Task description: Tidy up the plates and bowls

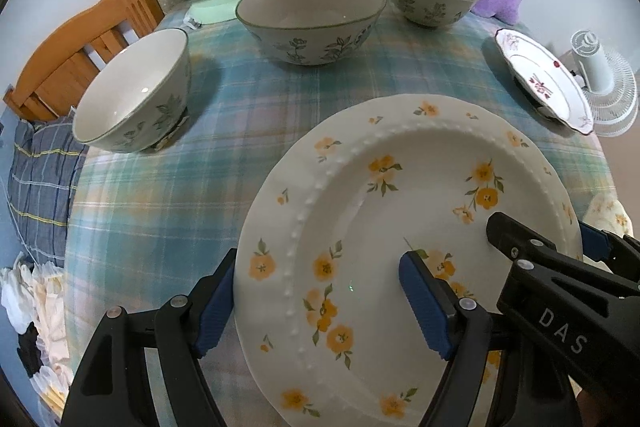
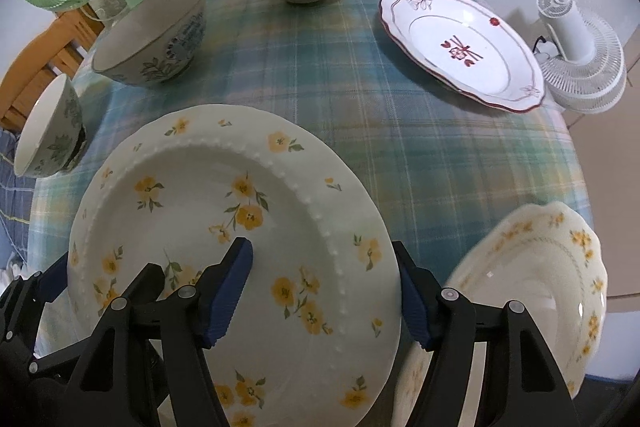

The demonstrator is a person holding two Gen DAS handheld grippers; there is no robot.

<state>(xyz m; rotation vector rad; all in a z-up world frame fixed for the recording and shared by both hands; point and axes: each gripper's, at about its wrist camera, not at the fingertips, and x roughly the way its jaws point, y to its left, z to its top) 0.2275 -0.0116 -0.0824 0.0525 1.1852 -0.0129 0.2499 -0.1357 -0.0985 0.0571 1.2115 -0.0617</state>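
Small bowl (image 1: 132,91) at the bench's (image 1: 280,107) left edge; two more bowls (image 1: 308,15) along the far edge. Bare cloth between them and the yellow-flowered plate (image 1: 400,187) at the near edge. Left gripper (image 1: 318,261) released, astride its left rim; right gripper (image 2: 322,245) unclenched, astride its right rim. Red-trimmed plate (image 2: 464,47) by the right edge; scalloped dish (image 2: 540,287) at the near right corner.

A: Any lettering out there?

B: Just one bit. In the left wrist view, white capitals "DAS" run along the black arm of the right gripper (image 1: 538,241), low on the right.

A: Anything printed on the crockery?

B: Only flower patterns, no words or numbers. From the right wrist view nothing can be read at all.
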